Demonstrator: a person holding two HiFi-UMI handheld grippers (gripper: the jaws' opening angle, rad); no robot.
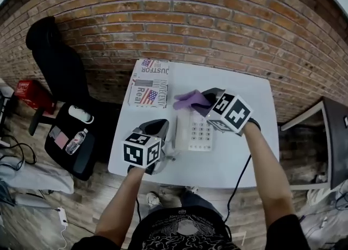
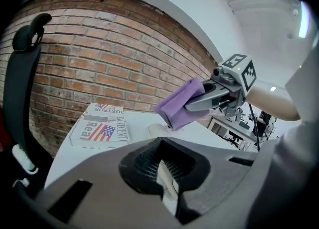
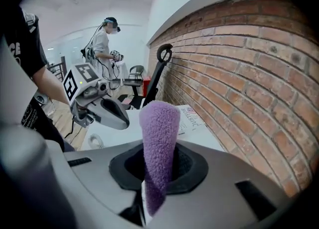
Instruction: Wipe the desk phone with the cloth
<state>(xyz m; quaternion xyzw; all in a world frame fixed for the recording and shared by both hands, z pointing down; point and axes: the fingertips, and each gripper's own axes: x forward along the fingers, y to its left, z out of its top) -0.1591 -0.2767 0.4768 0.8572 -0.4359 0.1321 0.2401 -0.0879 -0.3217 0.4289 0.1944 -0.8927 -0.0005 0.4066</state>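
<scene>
- Desk phone point(image 1: 197, 132) is lying flat near the middle of the white table point(image 1: 244, 151), keypad facing up, between the two grippers.
- The right gripper point(image 1: 202, 100) is clenching the purple cloth point(image 1: 187, 100); in the right gripper view the cloth point(image 3: 158, 143) is standing up out of the pinched jaws as a thick folded roll.
- The left gripper point(image 1: 162, 127) is sitting at the phone's left side, and its jaws are pressing on a thin white piece, which I am judging to be the handset point(image 1: 175, 132) tipped up off its cradle.
- The step in hand looks like the approach: the cloth is hanging over the phone's far end, and whether it is touching the casing I cannot tell.
- The next move is calling for lowering the cloth onto the phone's face and dragging it toward the person, while the left gripper is keeping the handset clear.
- The coiled cord point(image 3: 94, 141) is lying just beside the phone on the left and could be snagging a wide stroke.
- A printed box point(image 1: 149, 83) is resting near the far left corner, apart from the phone.
- Bare tabletop is opening to the right and toward the near edge, giving the right gripper room; the brick wall point(image 1: 217, 20) is closing off the far side.
</scene>
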